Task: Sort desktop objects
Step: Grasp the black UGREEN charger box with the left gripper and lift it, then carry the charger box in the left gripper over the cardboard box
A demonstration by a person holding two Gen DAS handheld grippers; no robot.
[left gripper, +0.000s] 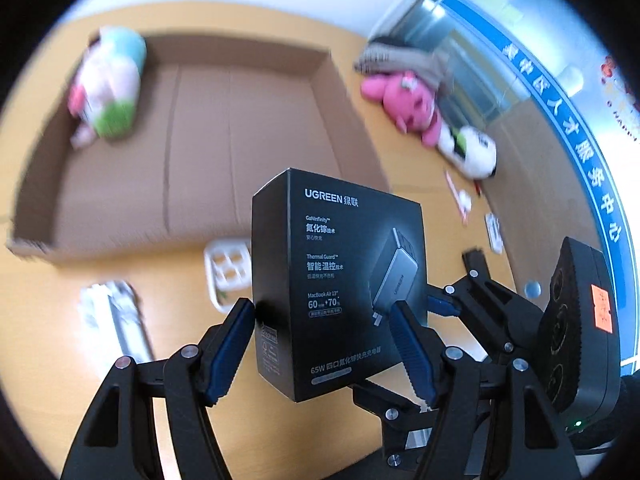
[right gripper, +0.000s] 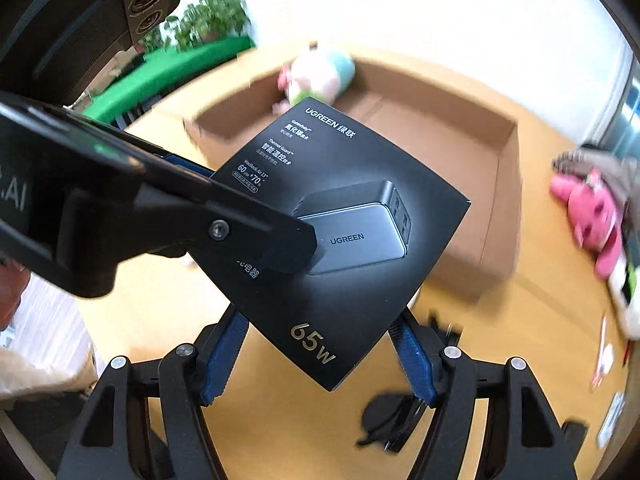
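A black UGREEN charger box (left gripper: pixel 336 280) hangs in the air above the yellow-wood table (left gripper: pixel 120 276), held from two sides. My left gripper (left gripper: pixel 320 306) is shut on the box's lower part, with a blue pad against each side. My right gripper (right gripper: pixel 320 322) clamps the lower corner of the same box (right gripper: pixel 352 216), which looks diamond-shaped in the right wrist view. One left finger (right gripper: pixel 280 240) crosses over the box's front there. The right gripper (left gripper: pixel 456 280) reaches in behind the box from the right in the left wrist view.
A wide, shallow cardboard box (left gripper: pixel 240 140) lies behind, with a pastel plush toy (left gripper: pixel 108 84) in its far left corner. A pink plush (left gripper: pixel 408 104) and a white toy (left gripper: pixel 472 152) lie to the right by a glass wall. A white tray (left gripper: pixel 226 268) and a packet (left gripper: pixel 116 320) sit near.
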